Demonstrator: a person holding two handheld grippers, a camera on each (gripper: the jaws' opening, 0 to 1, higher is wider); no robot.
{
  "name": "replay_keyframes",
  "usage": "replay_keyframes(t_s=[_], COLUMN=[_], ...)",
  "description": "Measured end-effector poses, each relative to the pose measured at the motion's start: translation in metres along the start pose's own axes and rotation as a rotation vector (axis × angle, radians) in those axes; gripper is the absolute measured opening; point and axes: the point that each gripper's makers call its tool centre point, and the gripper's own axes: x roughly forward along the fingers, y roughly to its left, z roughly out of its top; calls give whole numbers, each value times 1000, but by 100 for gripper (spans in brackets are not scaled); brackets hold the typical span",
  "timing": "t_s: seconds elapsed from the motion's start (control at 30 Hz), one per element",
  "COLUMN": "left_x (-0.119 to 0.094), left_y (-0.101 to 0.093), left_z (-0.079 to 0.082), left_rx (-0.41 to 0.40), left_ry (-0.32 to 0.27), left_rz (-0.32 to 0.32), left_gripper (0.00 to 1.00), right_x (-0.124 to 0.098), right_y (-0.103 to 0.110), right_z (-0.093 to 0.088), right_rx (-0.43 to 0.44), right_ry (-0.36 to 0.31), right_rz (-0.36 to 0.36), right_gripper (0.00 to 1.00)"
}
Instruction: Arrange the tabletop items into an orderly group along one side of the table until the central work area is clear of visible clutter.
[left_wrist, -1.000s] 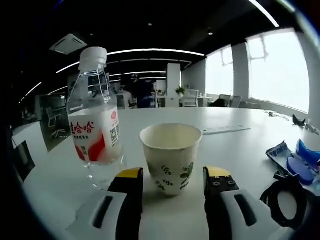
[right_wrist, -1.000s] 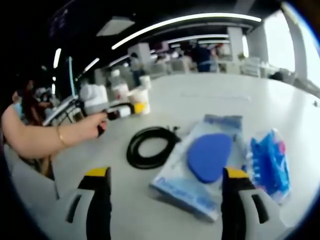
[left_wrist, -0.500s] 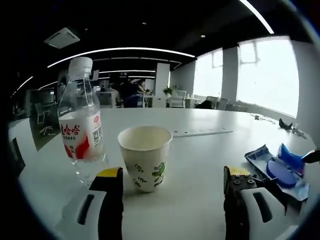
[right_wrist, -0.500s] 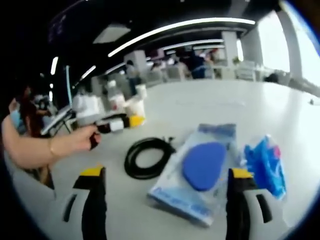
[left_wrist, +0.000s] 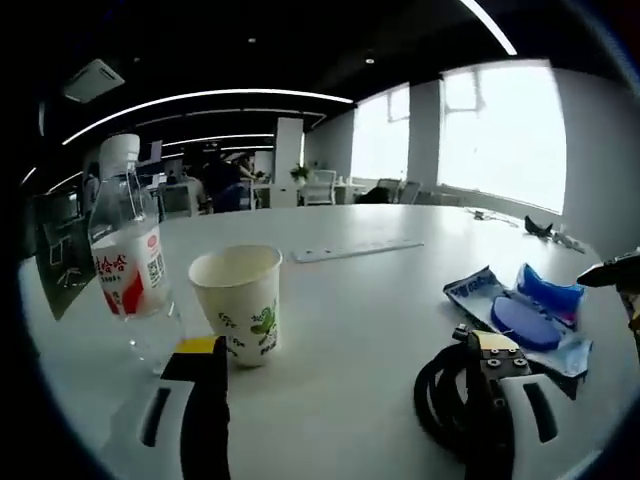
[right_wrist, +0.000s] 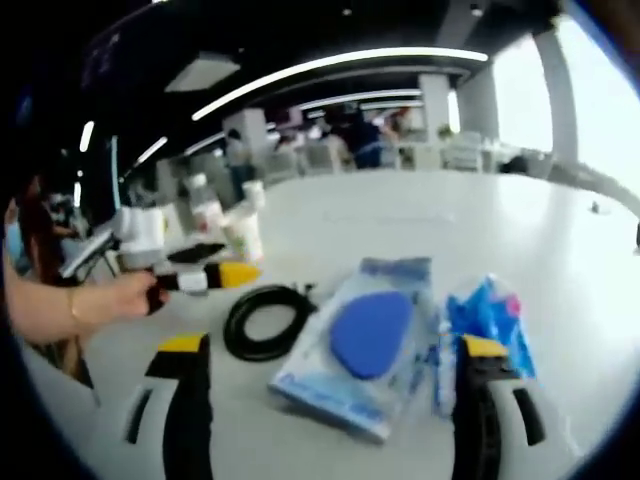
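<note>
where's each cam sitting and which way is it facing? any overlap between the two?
Left gripper view: rides the left gripper, low over the white table, facing the leaf-print paper cup and clear water bottle; own fingers show.
Right gripper view: rides the right gripper, facing the blue pad packet; a hand shows.
Shared: packet, black cable coil, cup, bottle.

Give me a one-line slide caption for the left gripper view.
Open left gripper near a leaf-print paper cup and water bottle, with a black cable coil at its right jaw.
</note>
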Motion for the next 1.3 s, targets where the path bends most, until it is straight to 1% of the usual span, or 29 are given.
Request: replay_keyframes(t_s=[0.03, 0.1, 0.2, 0.3, 0.33, 0.4, 0.43, 0.47, 0.5, 0.57, 0.63, 0.8, 0.83, 0.93, 1.0, 1.13, 1.3], left_x=[0, 2, 3, 4, 5, 6, 8, 9, 10, 13, 15, 22, 23, 29, 33, 36, 43], left_y=[-4, -9, -22, -34, -40, -46, -50, -52, -58, -62, -65, -75, -77, -82, -83, -86, -92], left_z=[1, 4, 7, 6, 5, 6, 6, 7, 8, 8, 8, 12, 13, 15, 15, 15, 11], left_rx=[8, 23, 32, 54, 64, 72, 74, 76, 84, 93, 104, 113, 111, 122, 134, 134, 147], left_ry=[-3, -8, -17, -11, -5, -4, -4, -8, -10, -2, 2, -9, -7, -4, 1, 5, 26], left_rz=[-15, -34, -81, -116, -137, -155, -174, -178, -197, -214, -226, -258, -263, -281, -286, -298, -314], left_gripper=[100, 100, 100, 100, 100, 100, 100, 100, 99, 97, 97, 95, 94, 94, 93, 90, 87], right_x=[-2, -5, -8, -13, -14, -17, -19, -20, -22, -24, -26, -32, -33, -36, -37, -39, -37], right_y=[-3, -6, -11, -15, -16, -18, -19, -20, -20, -20, -22, -25, -25, -25, -24, -23, -18], right_z=[1, 0, -4, -10, -11, -12, -14, -16, -18, -20, -25, -29, -31, -36, -39, -42, -47], right_rx=[12, 25, 22, 41, 46, 57, 65, 76, 88, 111, 130, 204, 217, 238, 250, 292, 311], right_ry=[-5, -2, 18, 40, 45, 46, 53, 62, 70, 71, 93, 100, 110, 130, 138, 147, 170], right_rz=[-17, -28, -55, -77, -83, -97, -106, -113, -118, -120, -133, -157, -169, -183, -186, -201, -200], right_gripper=[100, 99, 98, 97, 97, 97, 96, 96, 95, 94, 93, 88, 87, 83, 82, 80, 79])
